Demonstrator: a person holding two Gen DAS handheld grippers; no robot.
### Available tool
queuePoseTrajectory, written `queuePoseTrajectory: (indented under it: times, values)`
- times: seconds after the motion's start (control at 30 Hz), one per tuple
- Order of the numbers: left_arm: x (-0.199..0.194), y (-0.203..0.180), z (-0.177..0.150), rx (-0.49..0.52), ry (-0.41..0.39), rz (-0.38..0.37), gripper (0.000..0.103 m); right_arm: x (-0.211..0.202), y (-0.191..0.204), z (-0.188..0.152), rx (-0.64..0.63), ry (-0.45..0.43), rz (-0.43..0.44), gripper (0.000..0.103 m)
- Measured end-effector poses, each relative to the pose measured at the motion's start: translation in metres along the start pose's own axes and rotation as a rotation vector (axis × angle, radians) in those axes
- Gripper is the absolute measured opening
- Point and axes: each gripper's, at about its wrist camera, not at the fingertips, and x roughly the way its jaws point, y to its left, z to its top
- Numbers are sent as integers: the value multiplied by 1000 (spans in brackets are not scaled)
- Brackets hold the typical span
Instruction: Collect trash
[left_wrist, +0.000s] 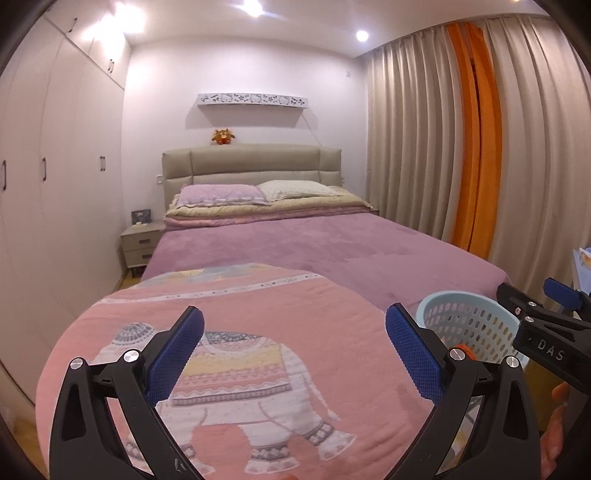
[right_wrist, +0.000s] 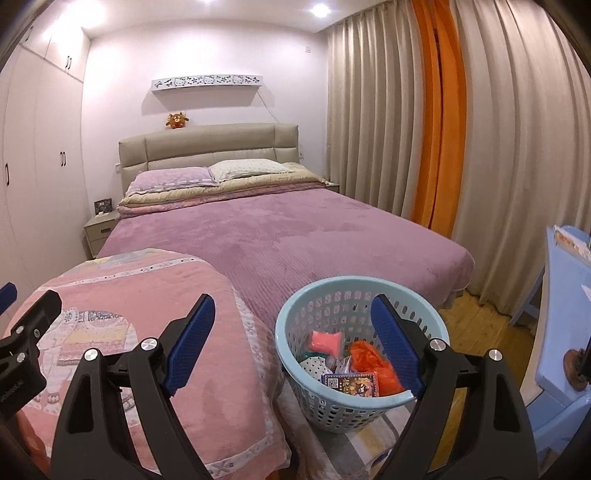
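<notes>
A light blue perforated basket (right_wrist: 360, 291) stands at the foot of the bed, and its rim (left_wrist: 458, 301) shows in the left wrist view too. Inside lie an orange plastic bag (right_wrist: 373, 358), a pink wrapper (right_wrist: 327, 341), a dark printed packet (right_wrist: 351, 384) and a dotted white piece. My right gripper (right_wrist: 293, 339) is open, nothing between its blue pads, its right finger over the basket's rim. Over a pink elephant blanket (left_wrist: 236, 354) my left gripper (left_wrist: 295, 354) hangs open and empty. The right gripper's body (left_wrist: 546, 332) shows at the left view's right edge.
A bed with a purple cover (right_wrist: 280, 236) fills the middle, pillows and a padded headboard (right_wrist: 207, 147) behind. Wardrobes (left_wrist: 44, 177) line the left wall, beige and orange curtains (right_wrist: 436, 122) the right. A blue desk (right_wrist: 565, 295) stands at the right on a wooden floor (right_wrist: 480, 325).
</notes>
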Motion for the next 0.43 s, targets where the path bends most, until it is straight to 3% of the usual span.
queuePoseTrajectory:
  times: [0.3, 0.43]
  values:
    - [3, 13, 1, -31, 36, 3, 96, -4, 20, 0, -46, -12, 21, 84]
    - [0, 27, -1, -33, 32, 58, 96, 0, 31, 2, -54, -5, 59, 84]
